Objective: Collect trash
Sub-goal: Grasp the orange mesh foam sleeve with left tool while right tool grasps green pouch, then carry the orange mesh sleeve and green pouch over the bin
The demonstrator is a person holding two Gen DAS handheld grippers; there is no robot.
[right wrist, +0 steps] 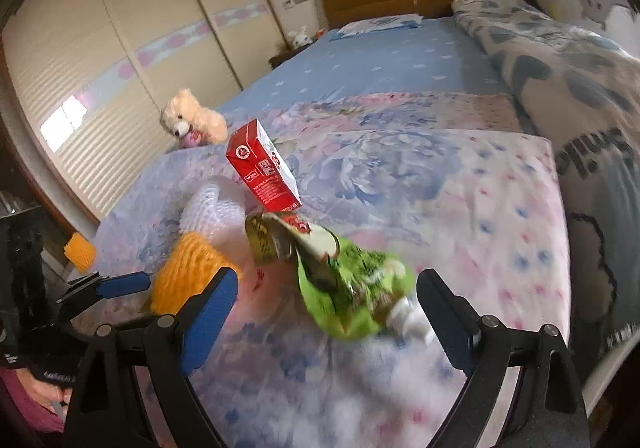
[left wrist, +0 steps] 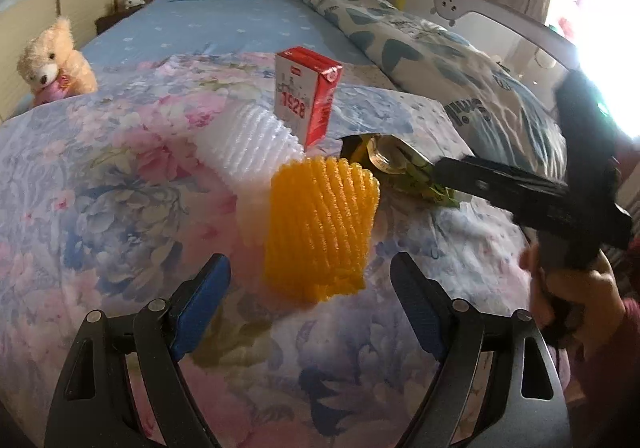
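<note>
Nearby, red carton (left wrist: 306, 97) behind orange foam net (left wrist: 320, 232), teddy bear (left wrist: 52, 61) well apart.

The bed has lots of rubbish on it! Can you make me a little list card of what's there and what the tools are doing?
surface: flowery quilt
trash: orange foam net; white foam net; red carton, upright; green wrapper
left tool: open, before orange foam net
right tool: open, over green wrapper
bystander: teddy bear

Both claws (left wrist: 310, 308) (right wrist: 326, 312) apparently wide, empty.
</note>
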